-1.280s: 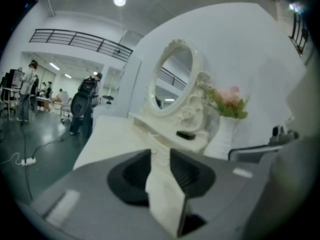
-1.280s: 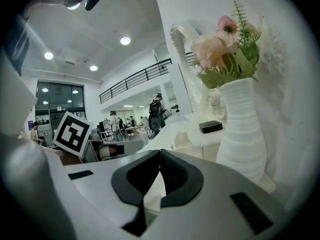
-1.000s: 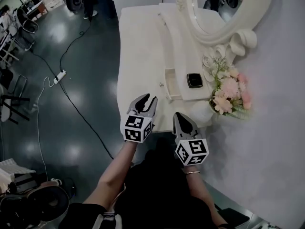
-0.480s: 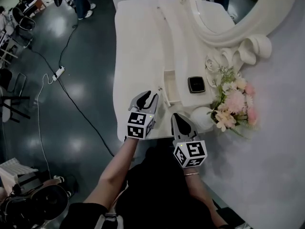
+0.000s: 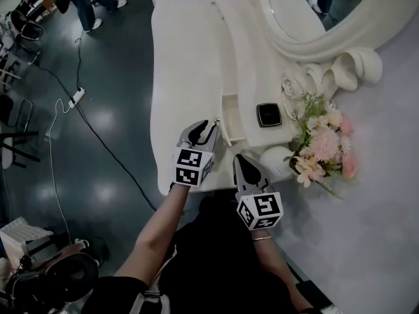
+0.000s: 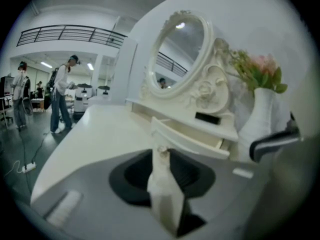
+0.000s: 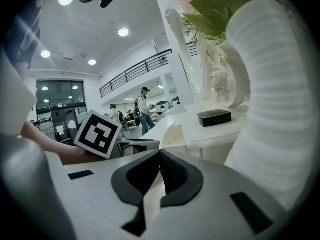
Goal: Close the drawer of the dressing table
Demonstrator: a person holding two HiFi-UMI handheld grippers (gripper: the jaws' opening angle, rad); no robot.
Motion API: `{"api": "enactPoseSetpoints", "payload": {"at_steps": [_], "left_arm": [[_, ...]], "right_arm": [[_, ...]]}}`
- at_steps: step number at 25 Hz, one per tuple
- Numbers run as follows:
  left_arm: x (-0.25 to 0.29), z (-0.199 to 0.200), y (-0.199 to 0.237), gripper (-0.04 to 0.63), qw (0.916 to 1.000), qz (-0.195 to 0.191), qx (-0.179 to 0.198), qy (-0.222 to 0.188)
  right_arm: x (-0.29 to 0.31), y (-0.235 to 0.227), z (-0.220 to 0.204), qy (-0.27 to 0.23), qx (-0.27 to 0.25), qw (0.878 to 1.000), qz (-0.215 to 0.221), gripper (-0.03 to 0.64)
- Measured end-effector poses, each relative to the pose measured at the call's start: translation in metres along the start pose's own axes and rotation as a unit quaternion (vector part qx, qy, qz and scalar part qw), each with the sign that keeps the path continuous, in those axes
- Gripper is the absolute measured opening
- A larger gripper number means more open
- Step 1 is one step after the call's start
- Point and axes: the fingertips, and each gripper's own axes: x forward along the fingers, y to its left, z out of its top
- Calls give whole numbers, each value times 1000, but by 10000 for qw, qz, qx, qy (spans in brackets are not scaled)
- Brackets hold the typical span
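Observation:
The white dressing table (image 5: 183, 64) has a small drawer (image 5: 230, 118) pulled out under its raised shelf. In the left gripper view the drawer front (image 6: 186, 142) runs across just ahead, its knob (image 6: 161, 149) right at the jaw tips. My left gripper (image 5: 209, 124) (image 6: 161, 156) is narrowly open, and the knob sits in the slit between its tips. I cannot tell whether they touch. My right gripper (image 5: 238, 157) (image 7: 159, 153) is shut and empty, held near the table's front edge, below the drawer and beside the vase.
A black box (image 5: 268, 114) lies on the shelf above the drawer. A white ribbed vase (image 5: 278, 159) of pink flowers (image 5: 324, 139) stands right of the right gripper. An oval mirror (image 5: 321, 18) backs the table. A cable and power strip (image 5: 76, 97) lie on the floor at left.
My left gripper has moved forward and right, bringing its tips up to the drawer knob. The right gripper has stayed shut near the table's front edge.

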Motion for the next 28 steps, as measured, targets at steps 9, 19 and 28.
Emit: {"api": "enactPoseSetpoints", "payload": {"at_steps": [9,19,28], "left_arm": [[11,2,-3,94,9997,-25,199,118],[16,1,-7,60,9991,-89,357,220],[19,2,-14,58,9989,-149,341,283]], "right_arm": [[-1,-1,-3,41,29,10000,-7,5],[-3,-2,-6,77,86,9999,-26,5],[-7,0,-7,69,123,9999,-36,5]]}}
